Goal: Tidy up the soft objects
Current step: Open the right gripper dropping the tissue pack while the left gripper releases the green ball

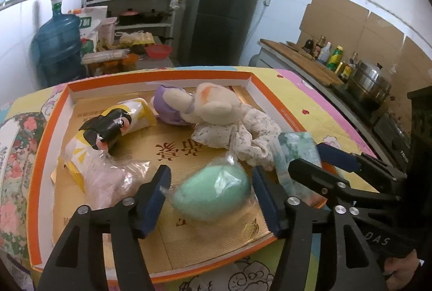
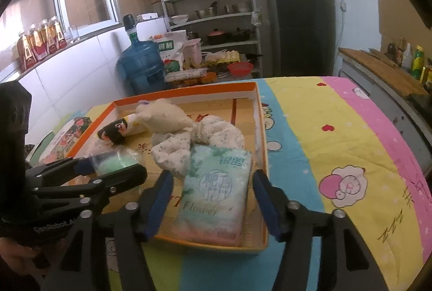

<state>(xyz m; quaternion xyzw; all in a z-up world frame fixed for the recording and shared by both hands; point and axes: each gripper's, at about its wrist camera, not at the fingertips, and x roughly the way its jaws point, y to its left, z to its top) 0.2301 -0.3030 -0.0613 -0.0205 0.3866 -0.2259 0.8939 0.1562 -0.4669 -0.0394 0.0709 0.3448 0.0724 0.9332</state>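
Soft objects fill the shallow orange-rimmed box, and both grippers sit right over its near edge. Left gripper stands with its jaws spread, blue pads clear on either side of the mint-green egg-shaped cushion in its clear wrapper, which lies on the box floor between them; no pad is pressing on it. Right gripper is spread as well, straddling the tissue pack with the pale green flower print; the pack leans in the near right corner of the box with a gap showing at each pad. In the left wrist view the right gripper comes in from the right, just beside the green cushion, with a bit of the person's hand at the bottom corner. Moving out: behind the tissue pack lies a bunched floral cloth, and touching that, a cream plush toy with a purple part against it. To the left, a black-haired doll in yellow-and-white packaging, and a crinkled clear bag near the left pad. The box rests on a bright cartoon-print tablecloth, striped yellow, pink and blue. Beyond the table: a blue water jug, grey shelving with pots and bowls, a dark fridge, and a counter with bottles on the right.
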